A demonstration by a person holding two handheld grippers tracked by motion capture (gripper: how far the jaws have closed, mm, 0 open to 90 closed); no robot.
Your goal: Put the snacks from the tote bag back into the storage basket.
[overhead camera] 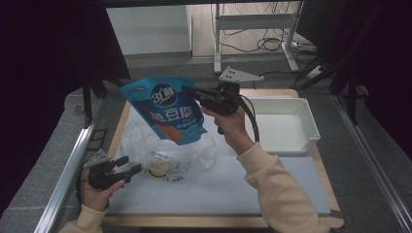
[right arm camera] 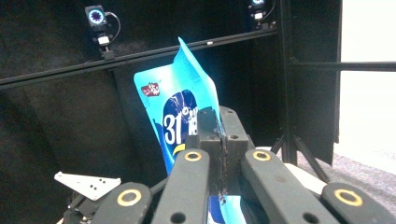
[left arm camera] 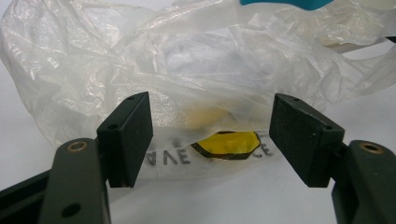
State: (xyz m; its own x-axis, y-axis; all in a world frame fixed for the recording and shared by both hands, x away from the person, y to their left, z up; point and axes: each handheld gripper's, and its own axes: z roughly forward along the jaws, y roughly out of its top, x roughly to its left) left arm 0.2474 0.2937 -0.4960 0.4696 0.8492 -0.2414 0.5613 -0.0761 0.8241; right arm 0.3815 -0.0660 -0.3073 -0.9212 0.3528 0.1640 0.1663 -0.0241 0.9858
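A blue snack pouch (overhead camera: 165, 109) with white lettering hangs in the air above the table, and my right gripper (overhead camera: 190, 93) is shut on its upper right edge. In the right gripper view the pouch (right arm camera: 180, 100) rises between the closed jaws of my right gripper (right arm camera: 219, 122). Under it lies a crumpled clear plastic bag (overhead camera: 167, 150) with a yellow item (overhead camera: 159, 168) inside. My left gripper (overhead camera: 130, 165) stands open at the bag's left edge, near the table's front left. In the left gripper view its pads (left arm camera: 133, 135) frame the bag (left arm camera: 187, 70) and the yellow item (left arm camera: 228, 144) without touching them.
A white tray (overhead camera: 311, 128) stands at the back right of the grey table mat (overhead camera: 291, 194). Black curtains flank the table, and a metal rail (overhead camera: 73, 160) runs along its left side. A desk frame and cables stand on the floor beyond.
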